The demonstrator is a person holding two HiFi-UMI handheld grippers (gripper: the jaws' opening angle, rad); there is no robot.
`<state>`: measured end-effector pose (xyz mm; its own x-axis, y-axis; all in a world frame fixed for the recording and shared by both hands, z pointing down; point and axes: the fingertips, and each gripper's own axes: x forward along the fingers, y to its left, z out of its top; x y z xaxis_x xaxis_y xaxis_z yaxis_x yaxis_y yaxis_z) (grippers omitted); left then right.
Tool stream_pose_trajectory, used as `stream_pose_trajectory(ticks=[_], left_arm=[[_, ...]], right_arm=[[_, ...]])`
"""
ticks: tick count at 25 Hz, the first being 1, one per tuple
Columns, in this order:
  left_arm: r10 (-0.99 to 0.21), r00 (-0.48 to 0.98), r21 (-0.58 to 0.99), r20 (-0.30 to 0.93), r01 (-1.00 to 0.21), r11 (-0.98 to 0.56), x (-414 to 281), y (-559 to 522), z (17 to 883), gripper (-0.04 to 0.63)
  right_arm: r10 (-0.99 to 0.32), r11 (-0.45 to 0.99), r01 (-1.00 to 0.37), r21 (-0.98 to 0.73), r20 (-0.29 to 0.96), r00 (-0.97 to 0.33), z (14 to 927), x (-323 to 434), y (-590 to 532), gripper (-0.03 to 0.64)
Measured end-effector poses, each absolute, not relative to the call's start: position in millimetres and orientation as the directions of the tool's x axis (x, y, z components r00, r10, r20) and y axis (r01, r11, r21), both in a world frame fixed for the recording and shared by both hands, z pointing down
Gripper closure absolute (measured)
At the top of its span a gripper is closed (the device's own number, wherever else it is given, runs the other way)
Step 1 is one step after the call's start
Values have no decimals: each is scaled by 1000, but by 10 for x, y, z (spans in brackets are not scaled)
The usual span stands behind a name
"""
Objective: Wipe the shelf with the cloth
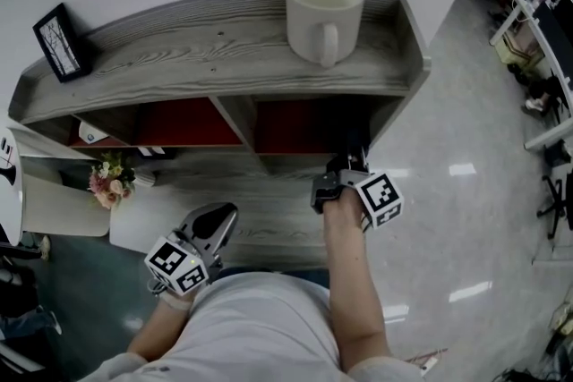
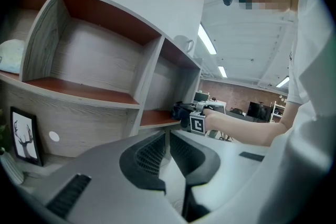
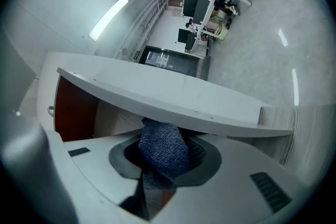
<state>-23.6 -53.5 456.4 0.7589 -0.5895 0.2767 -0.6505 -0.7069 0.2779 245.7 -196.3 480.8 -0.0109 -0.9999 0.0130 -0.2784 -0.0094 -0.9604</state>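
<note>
A blue knitted cloth (image 3: 163, 149) is bunched and clamped in the jaws of the right gripper (image 1: 347, 174) at the mouth of the shelf's (image 1: 224, 49) lower-right compartment, centre-right of the head view. Wiping appears about to begin. The next move likely calls for pressing the cloth onto the red board and sweeping sideways, minding the divider and side wall close by. The left gripper (image 1: 213, 228) – jaws together, empty – hangs at lower left. The mug (image 1: 324, 9) stands on top, well out of the way.

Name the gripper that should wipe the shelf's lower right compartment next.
Right. The right gripper is shut on the blue cloth at the mouth of that compartment. The left gripper holds nothing and sits back from the shelf.
</note>
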Motion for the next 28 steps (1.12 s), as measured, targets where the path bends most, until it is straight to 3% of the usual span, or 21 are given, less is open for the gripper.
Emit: stream_pose_trajectory(ticks=[9,21,28], left_arm=[[-612,743,276,272,-670,-690,-276,-555,4557,558],[-601,755,276,264,-656,-703,-262,-582,4542,558],[-592,762,276,262,-647,-711,-230,-611,4545,558]], right_arm=[[-999,37,-222,-974,-38,2,4420,2466,-1998,505],[-966,249,-185,-951,-256,19,3160,2431,-1836,505],[-939,323,-191,-927,-338,55,2883,2455,-1941,505]])
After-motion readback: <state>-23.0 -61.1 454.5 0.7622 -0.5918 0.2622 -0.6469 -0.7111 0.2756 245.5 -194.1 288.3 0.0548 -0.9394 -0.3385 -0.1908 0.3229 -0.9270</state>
